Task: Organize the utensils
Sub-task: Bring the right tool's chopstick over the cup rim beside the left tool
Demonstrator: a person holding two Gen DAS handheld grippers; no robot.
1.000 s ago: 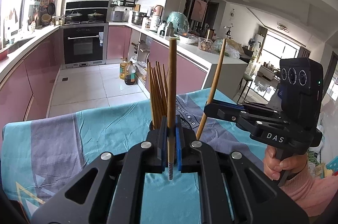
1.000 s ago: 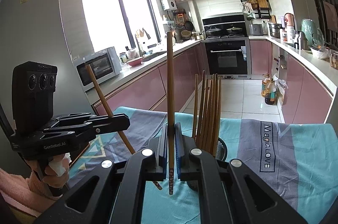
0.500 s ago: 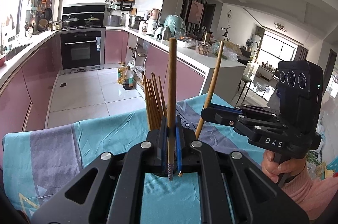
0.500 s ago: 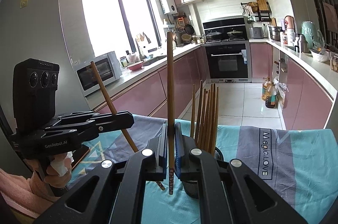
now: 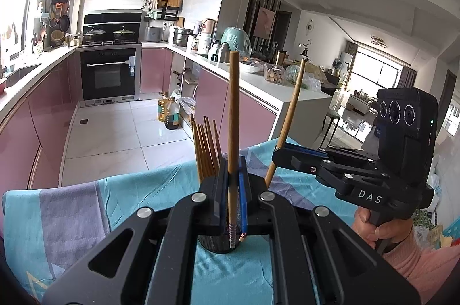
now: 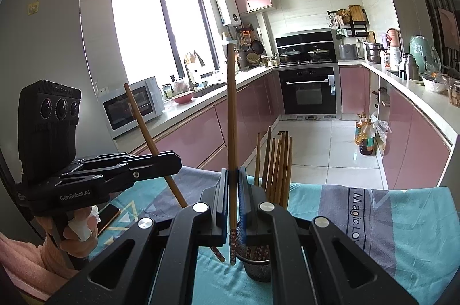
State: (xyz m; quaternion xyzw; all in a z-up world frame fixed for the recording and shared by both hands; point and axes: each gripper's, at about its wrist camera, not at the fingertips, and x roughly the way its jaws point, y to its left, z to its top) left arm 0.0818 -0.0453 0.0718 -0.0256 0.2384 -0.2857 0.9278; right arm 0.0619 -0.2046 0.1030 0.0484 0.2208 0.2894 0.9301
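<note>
One chopstick (image 5: 233, 115) is being clamped upright in the left gripper (image 5: 233, 184), another chopstick (image 6: 231, 115) in the right gripper (image 6: 233, 187), jaws together on each, over the holder (image 6: 258, 264)

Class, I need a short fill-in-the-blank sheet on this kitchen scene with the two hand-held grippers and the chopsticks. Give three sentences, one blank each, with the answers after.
1. Each gripper, the left gripper and the right gripper, has its jaws shut on one ____.
2. The other chopsticks stand upright in a metal ____ on the cloth.
3. The tablecloth bears the printed words "Magic ____".

Answers: chopstick; holder; LOVE
</note>
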